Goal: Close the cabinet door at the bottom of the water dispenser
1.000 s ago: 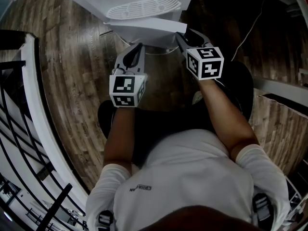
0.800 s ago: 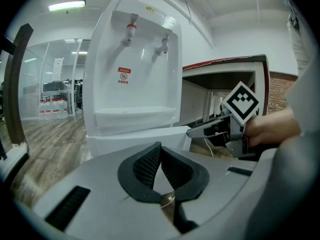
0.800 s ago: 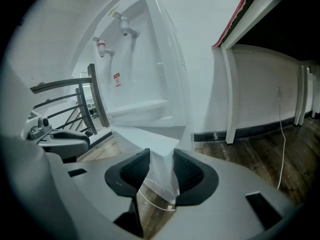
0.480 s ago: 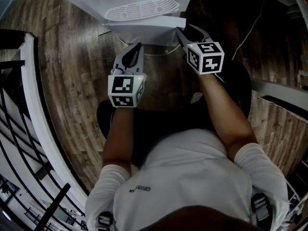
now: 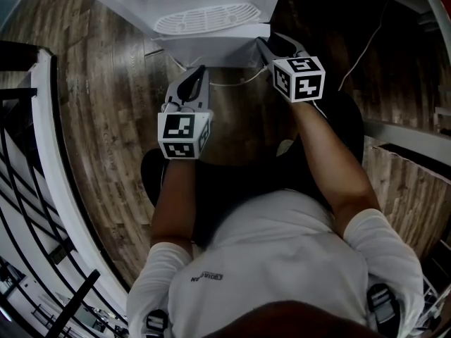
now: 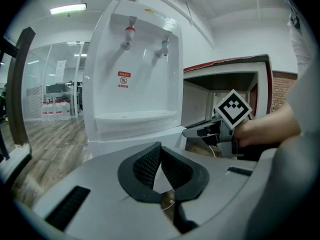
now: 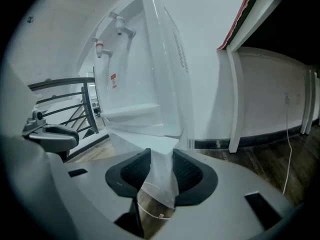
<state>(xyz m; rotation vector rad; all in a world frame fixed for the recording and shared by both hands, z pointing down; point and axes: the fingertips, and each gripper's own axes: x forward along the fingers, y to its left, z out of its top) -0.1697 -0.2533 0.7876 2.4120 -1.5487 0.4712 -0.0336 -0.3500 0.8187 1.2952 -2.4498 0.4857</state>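
**A:** Nearest first. Left claw [image 6: 159, 148]?

**B:** Pads together at the tips, nothing in them. It hangs in front of the white cabinet front, apart from it.

**A:** Right claw [image 7: 161, 156]?

**B:** Its jaws have just been closing. The free edge of the cabinet door [image 7: 161, 181] stands between the pads, and both look pressed on it. It is a narrow bite, at the edge only.

**A:** Where is the door?

**B:** At the foot of the water dispenser [image 6: 132, 74], below the drip tray [image 6: 135, 118]. In the head view it lies almost square with the body. I judge it nearly shut, but the seam is hidden, so I can't say whether it is flush.

**A:** How should the step be finished?

**B:** Push level along the door's swing, not downward. Loosen the grip before the edge meets the frame, or the inner pad may get pinched. Then press the door flat from the front. Keep the left claw clear.

**A:** Farther off?

**B:** Two taps [image 6: 129, 33] sit above the tray, with wooden floor [image 5: 106, 104] on either side.
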